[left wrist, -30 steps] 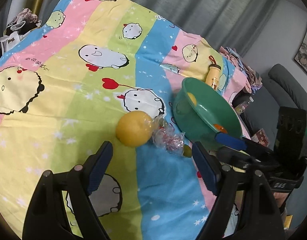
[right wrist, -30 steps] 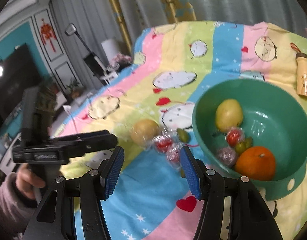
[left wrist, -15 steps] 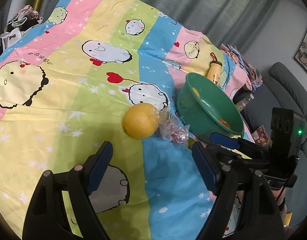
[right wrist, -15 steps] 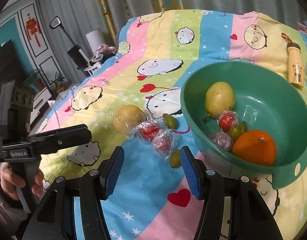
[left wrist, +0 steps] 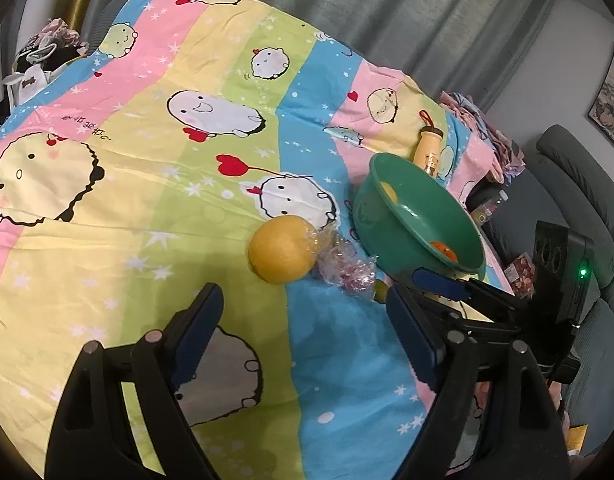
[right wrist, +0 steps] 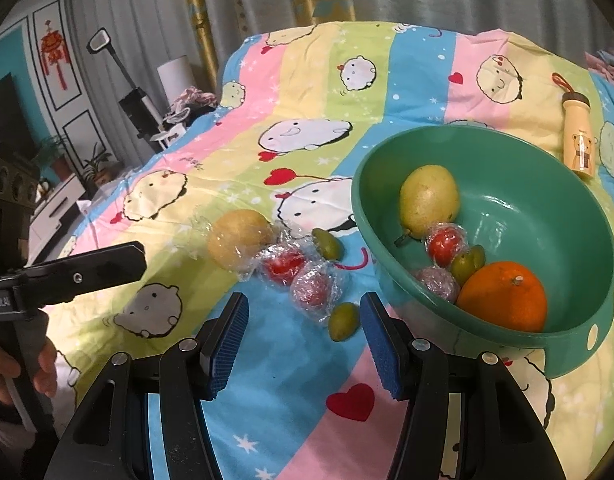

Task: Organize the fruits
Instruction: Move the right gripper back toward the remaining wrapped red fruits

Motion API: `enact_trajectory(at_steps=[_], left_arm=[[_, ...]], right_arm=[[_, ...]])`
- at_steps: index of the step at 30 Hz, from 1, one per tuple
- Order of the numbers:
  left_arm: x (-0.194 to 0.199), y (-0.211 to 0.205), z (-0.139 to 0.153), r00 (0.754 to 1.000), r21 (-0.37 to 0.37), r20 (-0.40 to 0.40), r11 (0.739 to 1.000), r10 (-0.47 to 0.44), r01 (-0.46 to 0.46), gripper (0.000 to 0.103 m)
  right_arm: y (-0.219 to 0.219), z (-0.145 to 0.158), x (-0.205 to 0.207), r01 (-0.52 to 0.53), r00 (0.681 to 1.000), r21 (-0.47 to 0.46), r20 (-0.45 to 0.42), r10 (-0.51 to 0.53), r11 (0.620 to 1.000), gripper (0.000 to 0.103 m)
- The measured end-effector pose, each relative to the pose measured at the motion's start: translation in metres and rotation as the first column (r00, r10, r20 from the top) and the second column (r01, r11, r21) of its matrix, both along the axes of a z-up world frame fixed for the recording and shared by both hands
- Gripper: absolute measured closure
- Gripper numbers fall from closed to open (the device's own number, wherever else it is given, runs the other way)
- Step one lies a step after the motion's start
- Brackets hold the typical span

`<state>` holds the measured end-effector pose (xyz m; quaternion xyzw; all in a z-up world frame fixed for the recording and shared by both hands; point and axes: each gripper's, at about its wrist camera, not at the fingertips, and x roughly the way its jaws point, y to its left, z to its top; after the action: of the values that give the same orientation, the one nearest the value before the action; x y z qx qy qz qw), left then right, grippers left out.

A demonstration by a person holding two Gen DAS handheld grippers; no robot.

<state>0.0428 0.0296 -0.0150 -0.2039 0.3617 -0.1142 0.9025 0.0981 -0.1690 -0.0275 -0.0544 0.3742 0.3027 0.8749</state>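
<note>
A green bowl (right wrist: 587, 344) sits on a table covered by a striped cartoon-print cloth (right wrist: 307, 400), and the fruit is only partly gathered. Inside the bowl lie a yellow pear (right wrist: 429, 199), an orange (right wrist: 503, 296), two plastic-wrapped fruits and a small green one. Outside, just left of the bowl, five pieces remain in a loose cluster: a large wrapped yellow fruit (right wrist: 239, 243), a wrapped red fruit (right wrist: 283, 266), a second wrapped red fruit (right wrist: 313, 292), a small green fruit (right wrist: 327, 243) near the bowl's wall, and another small green fruit (right wrist: 344, 322).

The right hand-held gripper (right wrist: 305, 346) hovers low over the cloth, its blue-padded jaws apart and empty, with that nearest green fruit just ahead between them. The step in hand appears to be picking up the leftovers — the next move likely calls for easing forward and closing gently on this small, round piece, which could roll.

The left hand-held gripper (left wrist: 303, 330) also stands apart and empty, aimed at the large yellow fruit (left wrist: 282, 249).

The right wrist view shows the bowl's contents clearly; the left wrist view sees mostly the bowl's outer wall (left wrist: 371, 216) — and hides most of the small fruits behind the yellow one.
</note>
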Motion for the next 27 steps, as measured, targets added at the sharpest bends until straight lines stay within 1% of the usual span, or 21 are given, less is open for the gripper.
enact_trajectory(at_steps=[3, 7, 10, 16, 19, 25, 27], left_arm=[[0.002, 0.003, -0.002, 1.0, -0.01, -0.01, 1.0, 0.01, -0.01, 0.018], [0.003, 0.004, -0.003, 0.999, 0.003, -0.018, 1.0, 0.028, -0.028, 0.002], [0.005, 0.006, -0.003, 0.999, 0.007, -0.018, 0.999, 0.034, -0.034, 0.001], [0.012, 0.004, -0.005, 0.999, -0.01, -0.025, 1.0, 0.03, -0.03, 0.0], [0.014, 0.0, -0.005, 1.0, -0.012, -0.021, 1.0, 0.013, -0.014, 0.001], [0.019, -0.013, -0.009, 0.999, -0.005, -0.027, 0.999, -0.038, 0.038, 0.001], [0.02, -0.014, -0.011, 0.998, -0.008, -0.03, 0.999, -0.046, 0.046, 0.001]], right_arm=[[0.004, -0.002, 0.0, 0.003, 1.0, -0.015, -0.002, -0.003, 1.0, 0.044], [0.007, -0.007, 0.0, 0.004, 1.0, -0.042, -0.009, -0.004, 0.999, 0.044], [0.008, -0.01, 0.001, 0.009, 1.0, -0.057, -0.014, -0.01, 0.998, 0.044], [0.009, -0.013, 0.006, 0.011, 1.0, -0.083, -0.019, -0.012, 0.997, 0.044], [0.011, -0.014, 0.008, -0.01, 1.0, -0.081, -0.014, 0.009, 0.997, 0.044], [0.023, -0.019, 0.015, -0.052, 0.999, -0.115, -0.022, 0.05, 0.992, 0.044], [0.029, -0.021, 0.014, -0.072, 0.997, -0.131, -0.01, 0.071, 0.989, 0.044]])
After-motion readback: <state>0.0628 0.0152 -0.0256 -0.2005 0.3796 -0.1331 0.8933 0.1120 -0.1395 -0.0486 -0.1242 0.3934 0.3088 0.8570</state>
